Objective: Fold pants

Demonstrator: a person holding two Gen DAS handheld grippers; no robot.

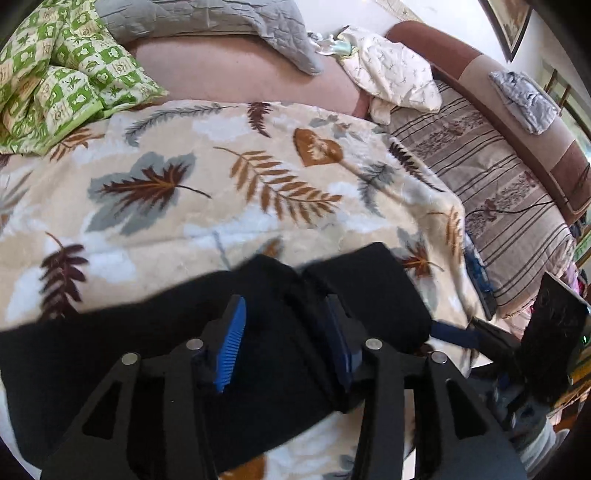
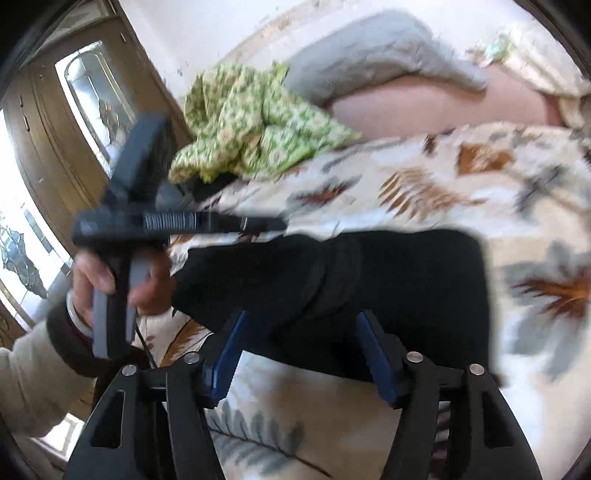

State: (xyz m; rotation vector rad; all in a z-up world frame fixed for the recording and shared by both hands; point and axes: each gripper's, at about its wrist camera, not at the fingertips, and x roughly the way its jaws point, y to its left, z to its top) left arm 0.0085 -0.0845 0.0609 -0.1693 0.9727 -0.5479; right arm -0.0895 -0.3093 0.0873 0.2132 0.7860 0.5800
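Black pants [image 1: 221, 332] lie folded on a leaf-patterned blanket [image 1: 184, 192]. My left gripper [image 1: 286, 306] is open, its blue-padded fingers [image 1: 232, 339] spread just over the pants' upper edge. In the right wrist view the pants [image 2: 388, 288] lie across the blanket [image 2: 443, 192] in a thick folded bundle. My right gripper [image 2: 303, 328] is open over their near edge, its fingers wide apart. The left gripper's body [image 2: 147, 221] shows at the left, held in a hand, reaching to the pants' left end.
A green checked cloth [image 1: 59, 77] is bunched at the back left, a grey quilted cover [image 1: 207, 22] behind it. A white patterned garment [image 1: 395, 74] and a striped couch seat [image 1: 480, 177] lie to the right. A wooden door [image 2: 74, 122] stands at the left.
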